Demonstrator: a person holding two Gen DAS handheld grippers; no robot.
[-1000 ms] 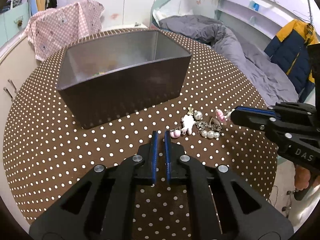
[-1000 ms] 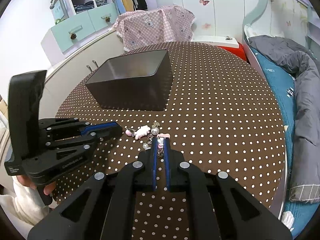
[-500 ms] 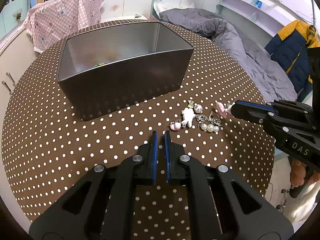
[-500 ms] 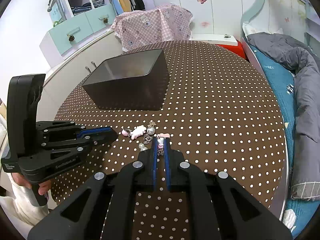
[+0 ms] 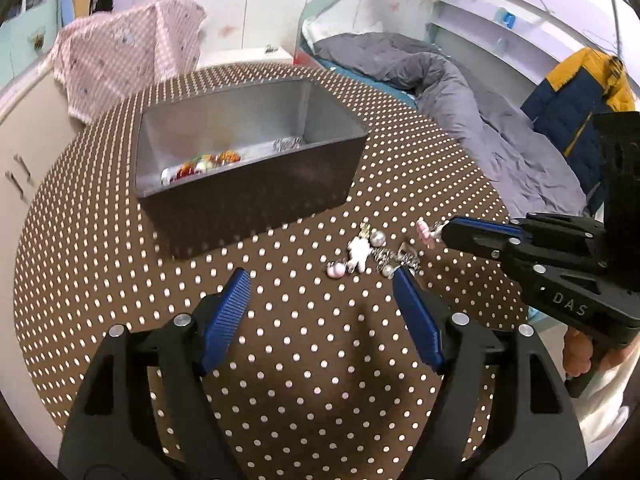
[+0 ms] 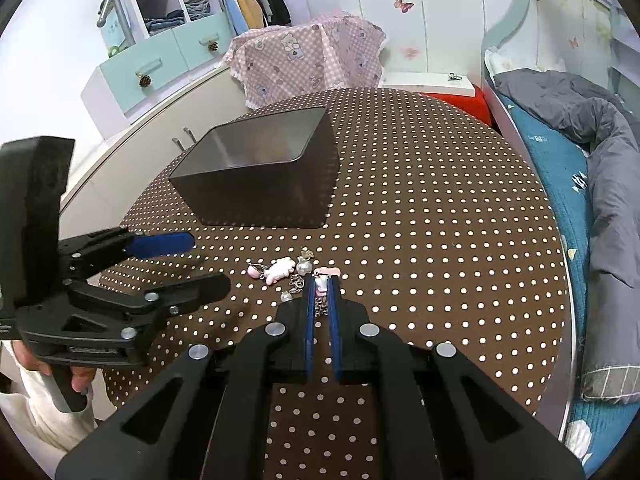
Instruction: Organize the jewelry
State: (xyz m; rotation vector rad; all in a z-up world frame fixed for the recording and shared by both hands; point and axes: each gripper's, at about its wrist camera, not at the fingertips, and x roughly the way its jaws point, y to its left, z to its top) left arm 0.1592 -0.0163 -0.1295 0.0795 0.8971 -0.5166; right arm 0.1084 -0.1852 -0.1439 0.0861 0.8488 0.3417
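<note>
A small heap of jewelry [image 5: 372,254] lies on the dotted brown table: a white figure charm, pearls, a pink bead and chains. The same heap [image 6: 280,272] lies just left of my right fingers. My right gripper [image 6: 323,280] is shut, pinching the clasp end of a pink charm [image 5: 424,234] that rests on the cloth. My left gripper [image 5: 320,276] hovers just short of the heap, its jaws opening with nothing between them. From the right wrist, the left gripper [image 6: 206,262] sits at the left. Behind stands a dark box [image 5: 248,184] holding coloured pieces [image 5: 200,166].
The round table [image 6: 440,240] ends close behind the dark box [image 6: 256,196]. A pink checked cloth [image 6: 312,56] covers something beyond it. A bed with a grey duvet [image 5: 460,92] runs along the right. White cabinets [image 6: 132,160] stand to the left.
My left jaws have gone from shut to wide apart. The left view now looks further into the box. The right gripper has kept still at the pink charm.
</note>
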